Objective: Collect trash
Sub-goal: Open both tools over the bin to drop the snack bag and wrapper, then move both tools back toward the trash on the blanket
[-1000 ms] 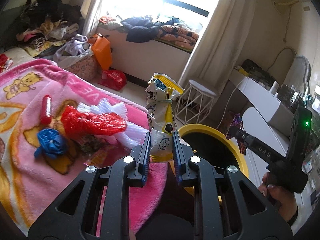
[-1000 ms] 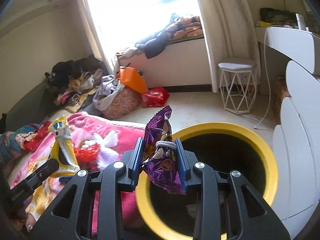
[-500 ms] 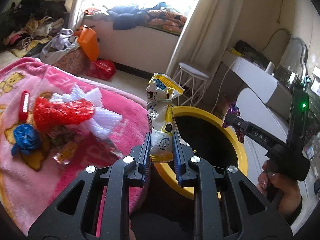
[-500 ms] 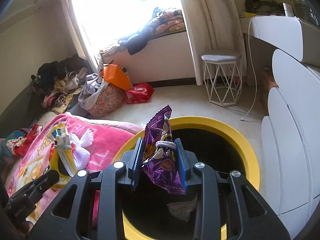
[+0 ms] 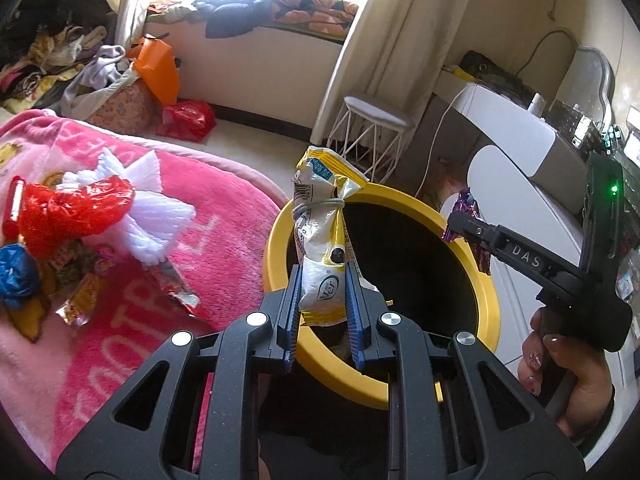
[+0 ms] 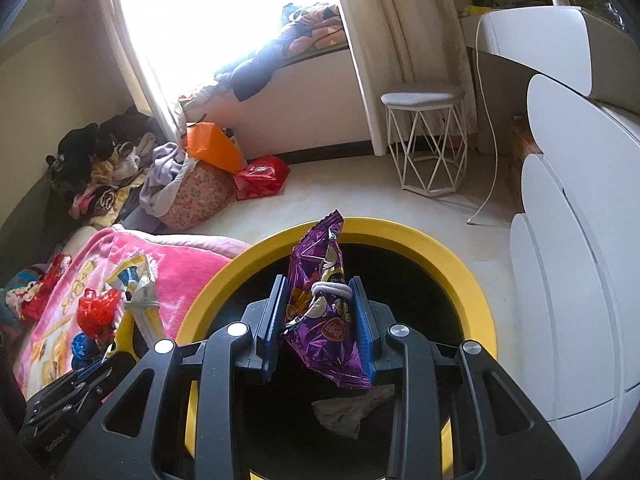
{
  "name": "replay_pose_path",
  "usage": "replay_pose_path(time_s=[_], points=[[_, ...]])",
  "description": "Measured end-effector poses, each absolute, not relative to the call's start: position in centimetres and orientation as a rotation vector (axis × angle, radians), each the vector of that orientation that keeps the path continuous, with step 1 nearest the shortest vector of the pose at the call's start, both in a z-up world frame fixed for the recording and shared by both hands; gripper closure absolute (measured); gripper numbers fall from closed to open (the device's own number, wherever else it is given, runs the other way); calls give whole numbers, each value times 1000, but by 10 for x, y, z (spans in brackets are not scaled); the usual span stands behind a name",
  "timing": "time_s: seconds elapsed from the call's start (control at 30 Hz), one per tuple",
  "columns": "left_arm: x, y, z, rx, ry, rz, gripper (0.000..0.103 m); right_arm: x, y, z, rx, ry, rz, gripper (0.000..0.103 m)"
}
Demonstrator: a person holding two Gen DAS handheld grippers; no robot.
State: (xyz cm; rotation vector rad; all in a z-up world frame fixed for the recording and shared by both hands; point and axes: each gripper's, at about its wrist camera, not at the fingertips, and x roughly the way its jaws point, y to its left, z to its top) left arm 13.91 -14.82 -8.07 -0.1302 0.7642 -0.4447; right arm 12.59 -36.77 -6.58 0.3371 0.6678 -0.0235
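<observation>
**Two wrappers held over the yellow bin**

Held items. Left tongs (image 5: 323,300): clamped on a yellow-and-white wrapper (image 5: 320,256), upright, tied round with an elastic band, over the near rim of the bin (image 5: 280,240). Right tongs (image 6: 320,320): clamped on a purple wrapper (image 6: 322,312), also banded, over the bin's dark opening. In the left view the right tongs (image 5: 466,222) reach in from the right, held by a hand (image 5: 560,376); only a sliver of the purple wrapper shows there.

Hidden or unclear. The bin's inside is dark; one crumpled pale scrap (image 6: 348,408) lies at the bottom, its kind not readable. The bin's near rim is covered by the tongs' arms in both views. Print on both wrappers is mostly illegible.

Still on the bed. A pink blanket (image 5: 224,248) carries a red plastic bag (image 5: 68,212), white foam netting (image 5: 152,220), a blue crumpled bag (image 5: 16,276), a red tube (image 5: 12,204) cut by the frame edge, and small foil wrappers (image 5: 80,300).

Room. Pale floor (image 6: 360,196); white stool (image 6: 426,140) with wire legs near the curtain (image 6: 400,40); clothes heaped on the window ledge (image 6: 288,56) and in the left corner; orange bag (image 6: 212,148) and red bag (image 6: 262,176) on the floor; white desk (image 6: 540,28) at right, its top clutter too small to tell.
</observation>
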Motion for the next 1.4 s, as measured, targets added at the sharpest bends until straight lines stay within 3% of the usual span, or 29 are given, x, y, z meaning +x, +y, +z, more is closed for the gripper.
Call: replay_pose_path(time_s=[0.5,0.53,0.6,0.63,0.73,0.83,0.97,1.4], points=[[160,-161,-92,-144,821,-456,87,134,-378,-81,363,721,-23,68],[160,-159,-92,-154,820,-456,85,135,-377,-81,364,724,-23,67],[158,-157,-89,-169,805,-462,70,134,-379,-82,368,722,-24,59],[155,-154,-86,-178,786,-459,55,134,-379,-81,368,715,-26,55],[151,-151,-82,-193,770,-454,45,133,-379,-80,365,702,-29,53],[147,-144,-78,-219,750,-447,23,131,-377,-78,362,689,-30,48],[143,-137,-70,-227,720,-421,13,129,-371,-72,346,668,-25,45],[128,-110,-54,-237,646,-345,11,117,-354,-49,310,597,14,35]])
